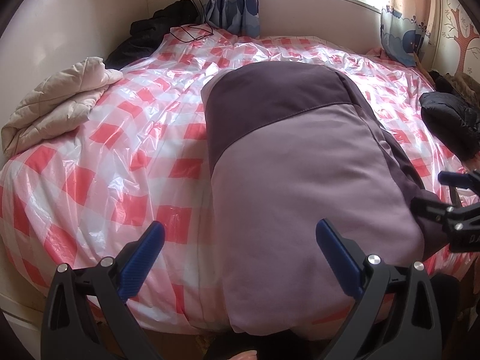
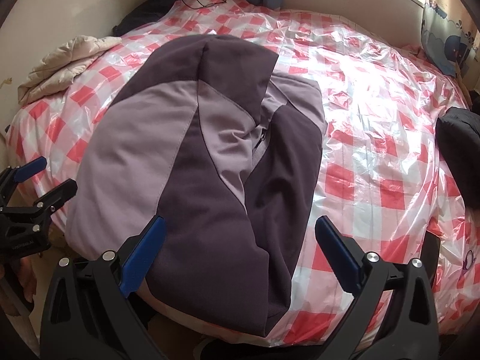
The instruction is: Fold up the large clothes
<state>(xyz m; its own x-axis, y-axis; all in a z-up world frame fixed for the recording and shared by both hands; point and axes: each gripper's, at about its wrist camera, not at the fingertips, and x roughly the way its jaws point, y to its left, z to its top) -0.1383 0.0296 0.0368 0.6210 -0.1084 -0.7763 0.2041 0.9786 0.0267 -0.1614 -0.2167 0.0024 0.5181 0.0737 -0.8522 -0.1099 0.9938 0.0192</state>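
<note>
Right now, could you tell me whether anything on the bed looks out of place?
A black cable lies looped on the plastic cover at the far corner. The jacket hangs over the near edge.

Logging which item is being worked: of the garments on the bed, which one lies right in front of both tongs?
The two-tone purple jacket, lying mid-bed. The cream quilted garment sits bunched at the left edge, the black garment at the right edge.

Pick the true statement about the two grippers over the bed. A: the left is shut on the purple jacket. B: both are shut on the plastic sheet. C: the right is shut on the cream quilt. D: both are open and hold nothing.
D: the left gripper and right gripper both show spread blue fingers, with the purple jacket lying free on the bed.
</note>
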